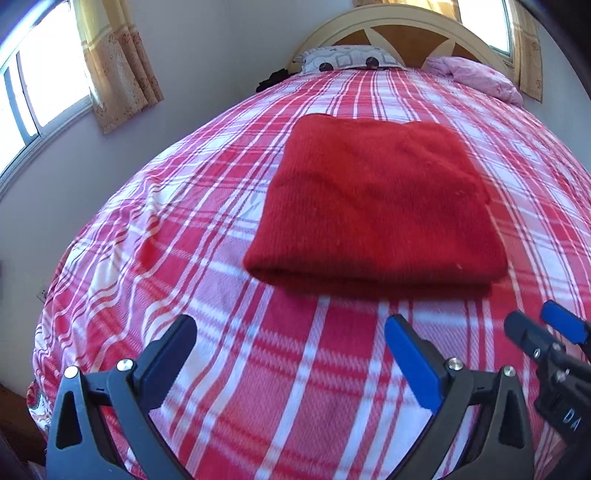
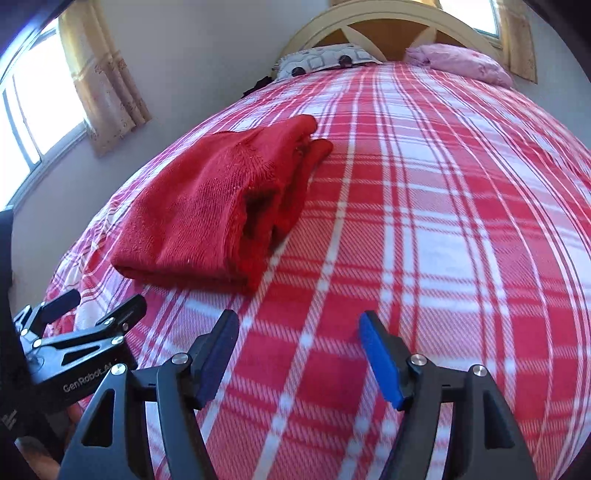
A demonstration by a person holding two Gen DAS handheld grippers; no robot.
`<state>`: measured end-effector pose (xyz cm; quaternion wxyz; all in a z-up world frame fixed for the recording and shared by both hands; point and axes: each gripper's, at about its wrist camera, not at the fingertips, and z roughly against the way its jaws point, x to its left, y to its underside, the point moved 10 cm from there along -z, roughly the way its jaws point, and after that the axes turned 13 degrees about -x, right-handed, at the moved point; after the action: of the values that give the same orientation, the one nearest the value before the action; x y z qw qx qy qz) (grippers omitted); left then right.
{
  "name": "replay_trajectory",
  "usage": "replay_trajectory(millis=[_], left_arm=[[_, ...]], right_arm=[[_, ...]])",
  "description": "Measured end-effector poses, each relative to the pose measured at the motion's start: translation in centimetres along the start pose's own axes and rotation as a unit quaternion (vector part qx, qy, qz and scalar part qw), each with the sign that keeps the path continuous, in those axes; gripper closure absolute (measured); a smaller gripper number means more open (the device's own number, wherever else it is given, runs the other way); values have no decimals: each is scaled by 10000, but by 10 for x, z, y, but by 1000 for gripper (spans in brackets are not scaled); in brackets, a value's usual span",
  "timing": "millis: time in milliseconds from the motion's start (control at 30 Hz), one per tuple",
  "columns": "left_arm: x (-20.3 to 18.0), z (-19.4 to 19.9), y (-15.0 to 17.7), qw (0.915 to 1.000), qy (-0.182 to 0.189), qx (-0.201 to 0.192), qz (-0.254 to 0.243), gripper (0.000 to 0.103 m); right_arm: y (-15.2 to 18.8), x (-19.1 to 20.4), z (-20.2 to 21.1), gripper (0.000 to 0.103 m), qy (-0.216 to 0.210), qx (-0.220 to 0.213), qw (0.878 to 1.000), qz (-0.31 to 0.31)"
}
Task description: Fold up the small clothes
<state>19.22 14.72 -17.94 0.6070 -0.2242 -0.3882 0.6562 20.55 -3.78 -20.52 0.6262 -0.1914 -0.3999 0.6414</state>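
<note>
"GenRobot.AI" is printed white on the left gripper [image 2: 77,314] body, down at 8 o'clock; the right gripper [image 1: 532,328] just shows "DA".

A red-and-white plaid bedspread [image 1: 295,369] covered the bed. At the head end, a patterned grey pillow [image 1: 345,59] lay near the left corner and a pink pillow [image 1: 476,75] near the right, both against a cream and wood headboard [image 1: 402,31]. Yellow curtains [image 1: 118,62] hung by a window [image 1: 40,85] beyond the bed's left edge
</note>
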Motion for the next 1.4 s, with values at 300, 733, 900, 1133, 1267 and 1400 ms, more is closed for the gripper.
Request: replay_trajectory(millis=[300, 733, 900, 1133, 1267, 1400], left_arm=[[-4, 29, -9, 9994, 109, -307, -126, 0], [-1, 66, -17, 9984, 475, -260, 129, 0], [14, 105, -47, 9970, 419, -633, 131, 0], [27, 155, -78, 9903, 302, -1354, 59, 0], [32, 177, -88, 9852, 286, -1679, 170, 0], [34, 193, -95, 9790, 96, -2028, 163, 0]], right_arm=[[-3, -1, 39, 35, 130, -233, 9996, 110], [-15, 21, 74, 35, 1, -254, 9996, 121], [-40, 47, 111, 34, -289, -699, 9971, 16], [-83, 72, 183, 33, -322, -1901, 9809, 275], [-96, 71, 213, 29, -119, -2521, 9668, 390], [-100, 67, 230, 29, -25, -2873, 9573, 321]])
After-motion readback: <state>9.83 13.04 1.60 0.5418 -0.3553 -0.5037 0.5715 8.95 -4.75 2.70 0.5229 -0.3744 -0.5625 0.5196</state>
